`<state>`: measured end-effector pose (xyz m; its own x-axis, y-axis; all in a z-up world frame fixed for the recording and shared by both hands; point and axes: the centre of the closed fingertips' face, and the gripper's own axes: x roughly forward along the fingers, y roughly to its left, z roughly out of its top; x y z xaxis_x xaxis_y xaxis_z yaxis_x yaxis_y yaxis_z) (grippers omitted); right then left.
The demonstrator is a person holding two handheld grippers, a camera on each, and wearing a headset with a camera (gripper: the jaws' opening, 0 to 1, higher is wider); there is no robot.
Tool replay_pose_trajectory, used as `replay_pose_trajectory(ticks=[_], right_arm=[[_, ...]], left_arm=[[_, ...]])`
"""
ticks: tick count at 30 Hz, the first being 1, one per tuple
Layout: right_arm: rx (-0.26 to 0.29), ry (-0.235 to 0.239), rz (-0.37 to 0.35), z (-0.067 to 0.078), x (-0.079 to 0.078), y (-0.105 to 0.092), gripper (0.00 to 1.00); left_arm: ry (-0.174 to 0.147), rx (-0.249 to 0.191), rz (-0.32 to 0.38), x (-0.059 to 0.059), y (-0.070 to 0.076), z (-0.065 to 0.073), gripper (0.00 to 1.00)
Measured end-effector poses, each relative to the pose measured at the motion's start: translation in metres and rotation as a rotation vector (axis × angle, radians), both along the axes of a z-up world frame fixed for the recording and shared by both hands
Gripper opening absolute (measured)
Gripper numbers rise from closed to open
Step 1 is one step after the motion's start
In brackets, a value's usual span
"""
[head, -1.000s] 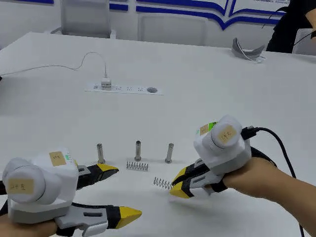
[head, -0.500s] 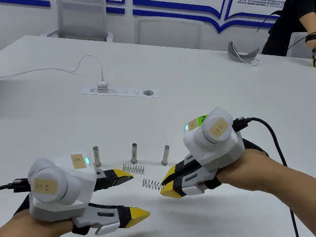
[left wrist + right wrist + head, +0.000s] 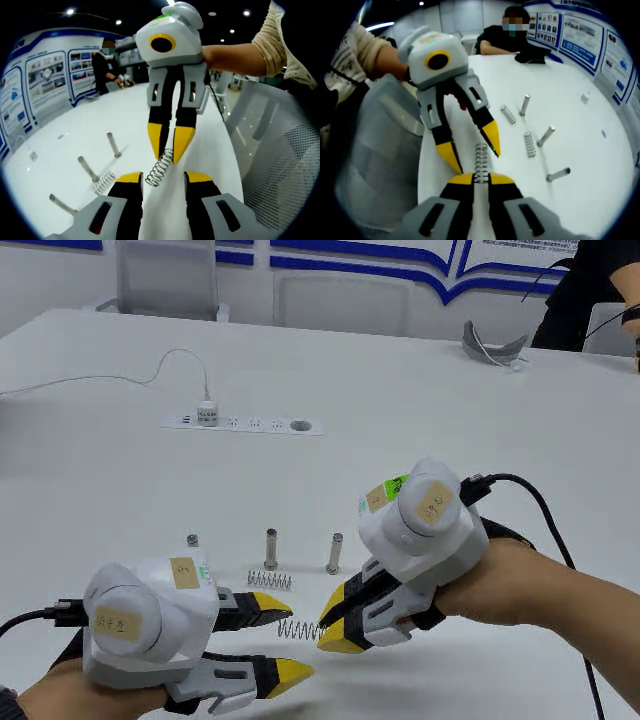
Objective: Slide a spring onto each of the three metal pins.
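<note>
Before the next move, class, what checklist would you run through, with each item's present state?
1. Grip: right tool shut on spring, ok.
2. Helper: left tool open, jaws either side of the spring's free end, ok.
3. Targets: three pins upright and bare, ok.
4. Stock: two spare springs lying by the pins, ok.
5. Aim: held spring in line with a pin, not ok.

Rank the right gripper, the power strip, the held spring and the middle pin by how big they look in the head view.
1. right gripper, bulkiest and near the camera.
2. power strip, long and thin though far off.
3. held spring and middle pin: about alike in length. The spring is nearer, so no ranking.
</note>
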<state>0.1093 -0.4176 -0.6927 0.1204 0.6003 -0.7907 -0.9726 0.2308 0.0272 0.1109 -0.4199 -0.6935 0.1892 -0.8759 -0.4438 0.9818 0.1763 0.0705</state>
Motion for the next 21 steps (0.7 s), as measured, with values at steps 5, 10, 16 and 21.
replay_pose_trajectory(ticks=[5,10,16,21], right_arm=[[-0.01,0.003,0.023,-0.001,-0.002,0.002,0.12],[-0.016,0.002,0.046,0.001,-0.004,0.005,0.12],[-0.034,0.007,0.059,-0.001,-0.007,0.003,0.12],[-0.049,0.009,0.07,-0.001,-0.011,0.001,0.12]], left_arm=[[-0.021,0.008,-0.018,-0.001,0.0,0.0,0.28],[-0.037,0.017,-0.028,0.0,0.001,0.0,0.23],[-0.044,0.02,-0.037,-0.002,0.0,0.0,0.19],[-0.056,0.03,-0.053,-0.005,-0.002,-0.002,0.14]])
